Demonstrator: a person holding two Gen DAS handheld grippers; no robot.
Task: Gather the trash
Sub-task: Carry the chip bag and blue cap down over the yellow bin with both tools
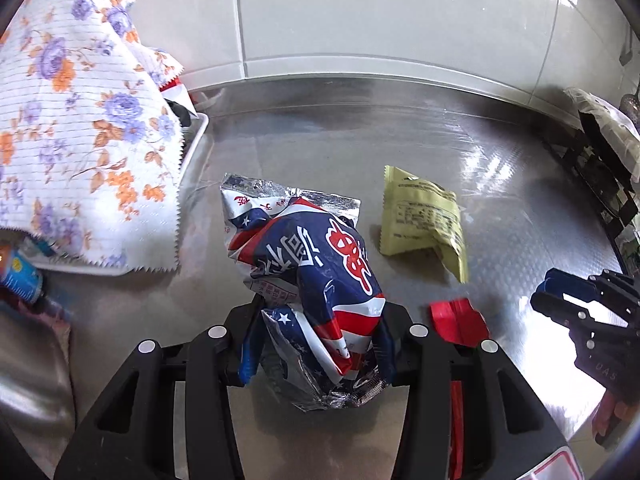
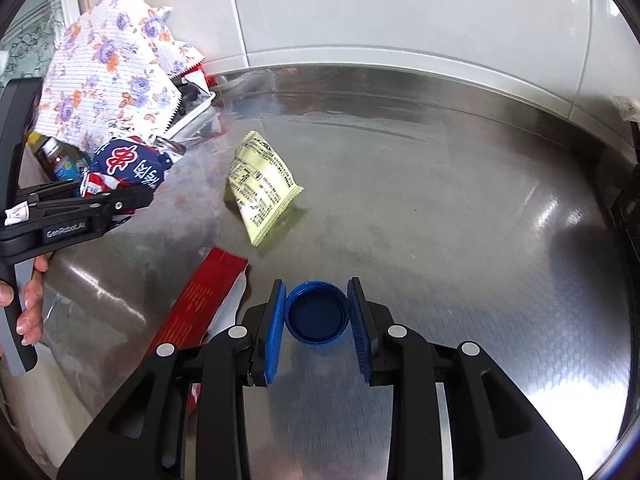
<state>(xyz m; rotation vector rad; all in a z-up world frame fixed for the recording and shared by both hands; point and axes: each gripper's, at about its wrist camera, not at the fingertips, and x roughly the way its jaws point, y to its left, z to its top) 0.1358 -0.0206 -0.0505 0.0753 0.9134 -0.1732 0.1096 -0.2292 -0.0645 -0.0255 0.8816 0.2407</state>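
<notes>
White wall tiles back a dimpled steel counter [image 2: 460, 208]. Three wrappers and one cap show. Left gripper [image 1: 318, 344] clamps the crinkled blue-red foil bag [image 1: 316, 264]; right gripper [image 2: 318, 322] grips the round ribbed blue cap [image 2: 317, 318]. Between them lie a yellow sachet [image 2: 262, 184] and, nearer, a flat red wrapper [image 2: 204, 296]. Only the right view shows a hand [image 2: 30, 304]. Far left, one floral cloth [image 1: 76, 120] drapes over a white tray [image 1: 198, 136].

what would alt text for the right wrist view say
The right tool is shut on a blue bottle cap above a steel counter. A yellow packet and a red wrapper lie on it; at left, the left tool holds a blue, red and white snack bag.
</notes>
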